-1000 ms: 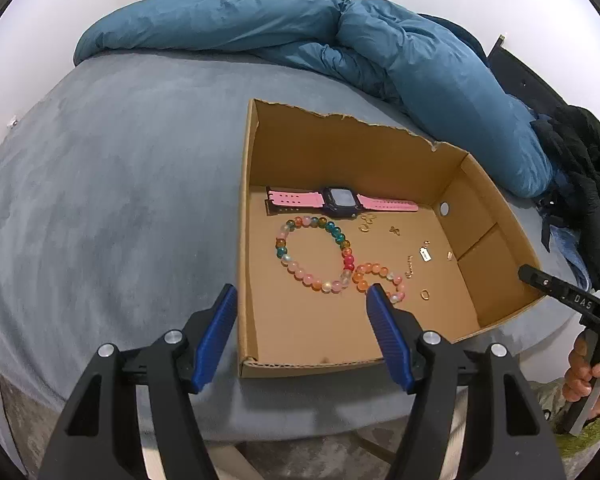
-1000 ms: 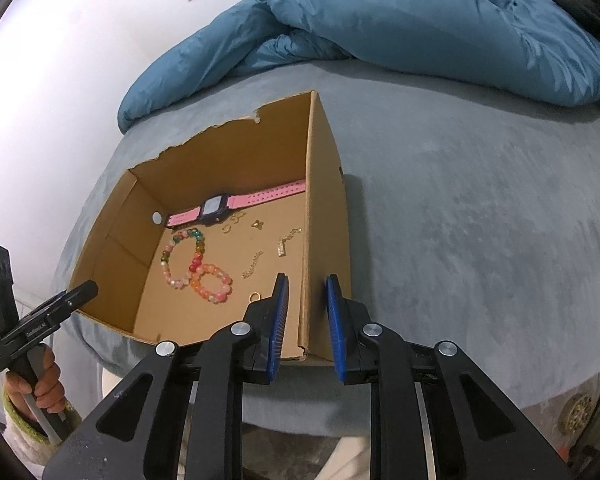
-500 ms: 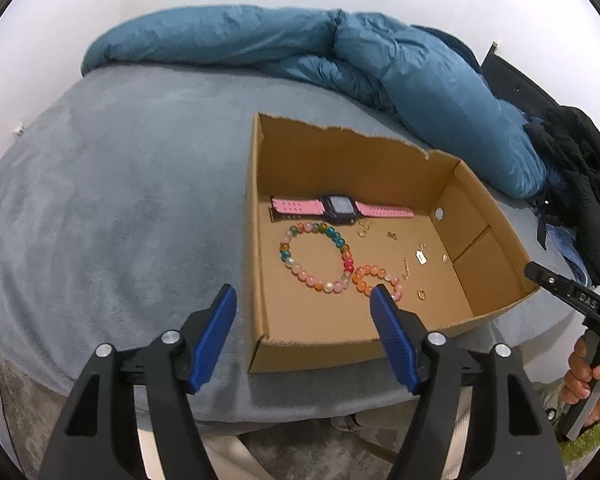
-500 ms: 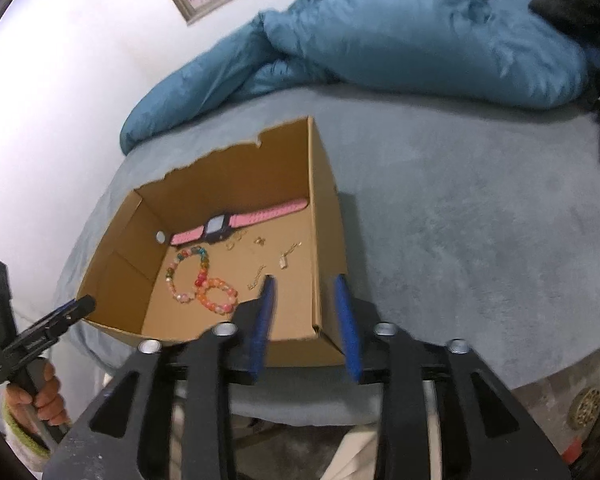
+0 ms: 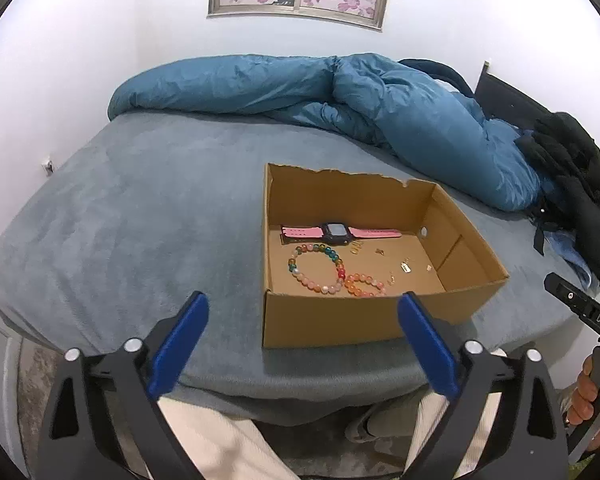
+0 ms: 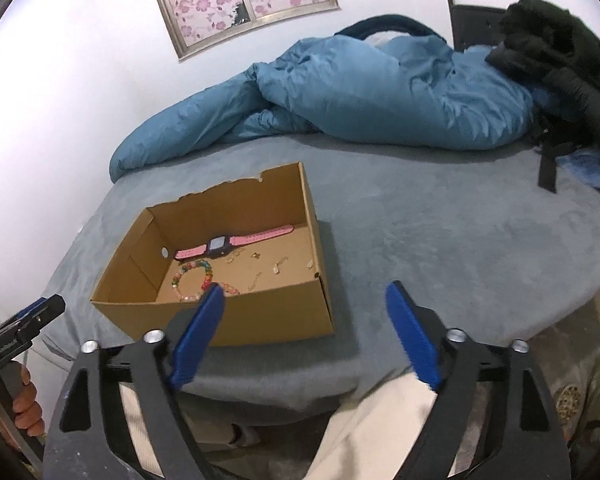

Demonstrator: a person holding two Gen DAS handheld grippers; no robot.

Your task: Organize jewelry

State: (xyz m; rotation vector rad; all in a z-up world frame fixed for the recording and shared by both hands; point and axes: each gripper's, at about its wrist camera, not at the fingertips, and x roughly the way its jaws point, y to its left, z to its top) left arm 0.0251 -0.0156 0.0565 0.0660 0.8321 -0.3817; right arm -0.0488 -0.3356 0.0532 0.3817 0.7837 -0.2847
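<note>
Since the earlier frames you pulled both claws back and up from the cardboard box [image 5: 364, 320], so more of the bed and the wall came into view. Your left claw [image 5: 300, 340] was opening, its blue pads spread wide in the lower part of the left wrist frame with nothing between them, short of the box's near wall. Your right claw [image 6: 304, 332] was opening too and held nothing, where a second before its pads had stood nearly together at the box's corner. The box sat near the front edge of the grey bed [image 5: 140, 220], centre-right in the left view. Inside it, the pink watch [image 5: 336, 233] lay along the far wall; the multicoloured bead bracelet [image 5: 316, 268] lay in front of it, touching a smaller orange bead bracelet [image 5: 364, 285] to its right. Small gold pieces [image 5: 405, 267] were scattered further right. A blue duvet [image 5: 380, 100] was heaped at the upper part of the frame
</note>
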